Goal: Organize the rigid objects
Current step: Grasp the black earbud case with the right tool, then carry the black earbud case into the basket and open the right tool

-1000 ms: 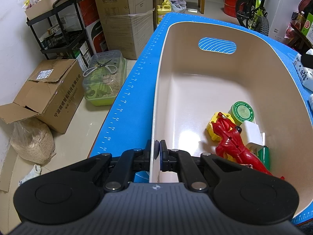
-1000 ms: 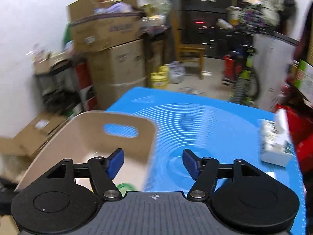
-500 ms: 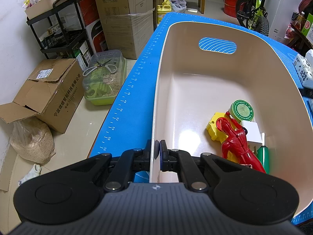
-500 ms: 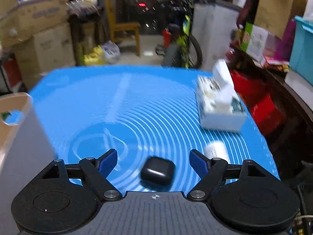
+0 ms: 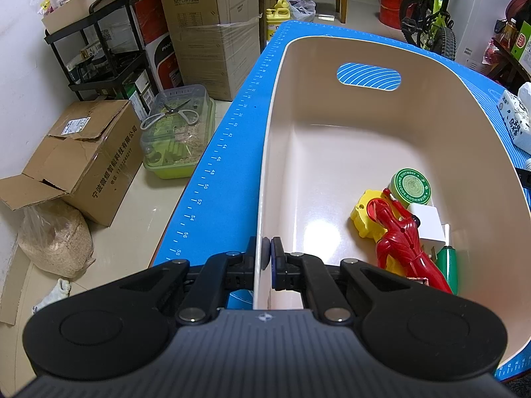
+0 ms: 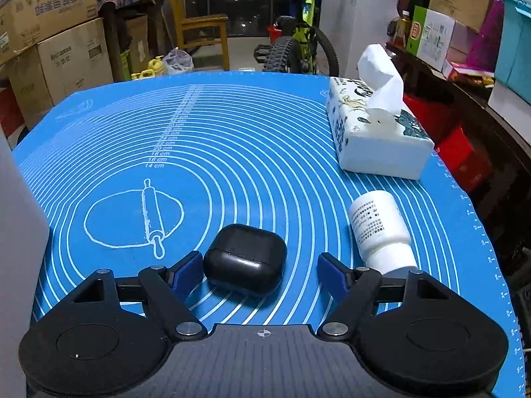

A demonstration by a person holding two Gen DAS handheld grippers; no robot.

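My left gripper point(image 5: 266, 258) is shut on the near rim of a beige plastic bin point(image 5: 275, 106) on the blue mat. In the bin lie a red toy figure point(image 5: 403, 242), a yellow toy point(image 5: 363, 219), a green round tin point(image 5: 410, 185), a white cube point(image 5: 426, 224) and a green item point(image 5: 448, 263). My right gripper point(image 6: 260, 270) is open, its fingers on either side of a black earbud case point(image 6: 245, 260) lying on the mat. A white pill bottle point(image 6: 380, 229) lies on its side just right of the gripper.
A tissue pack point(image 6: 371, 132) sits at the mat's point(image 6: 249, 126) right side. The bin's wall point(image 6: 16, 232) is at the left edge of the right wrist view. Cardboard boxes point(image 5: 83, 162), a shelf and a bicycle point(image 6: 298, 46) stand around the table.
My right gripper swung right from over the bin and came down around the black earbud case. My left gripper stayed clamped on the bin rim.
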